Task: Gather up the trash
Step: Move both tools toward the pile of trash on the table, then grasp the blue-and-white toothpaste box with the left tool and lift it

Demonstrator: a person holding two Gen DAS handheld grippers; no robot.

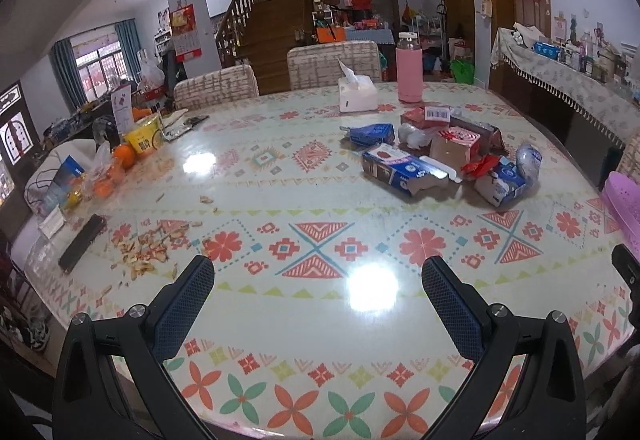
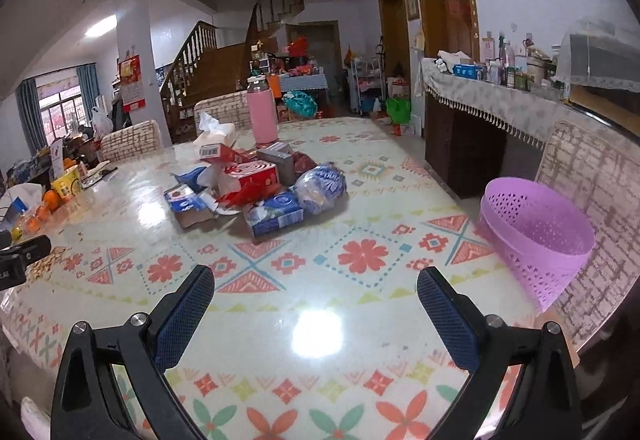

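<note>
A heap of trash lies on the patterned table: a blue and white carton (image 1: 402, 168) (image 2: 188, 204), a second blue carton (image 1: 500, 181) (image 2: 274, 213), a red and white box (image 1: 456, 143) (image 2: 250, 175), a crumpled plastic bag (image 1: 528, 159) (image 2: 321, 187) and a small blue box (image 1: 372, 133). A purple perforated basket (image 2: 536, 240) (image 1: 624, 207) stands at the table's right edge. My left gripper (image 1: 318, 272) is open above the near table edge, well short of the heap. My right gripper (image 2: 316, 282) is open too, empty, with the basket to its right.
A pink bottle (image 1: 409, 69) (image 2: 262, 111) and a tissue box (image 1: 357, 91) (image 2: 216, 131) stand behind the heap. Peel scraps (image 1: 152, 244), a black remote (image 1: 82, 242), oranges (image 1: 124, 155) and a yellow tub (image 1: 144, 135) sit at the left. Chairs (image 1: 332, 63) ring the table.
</note>
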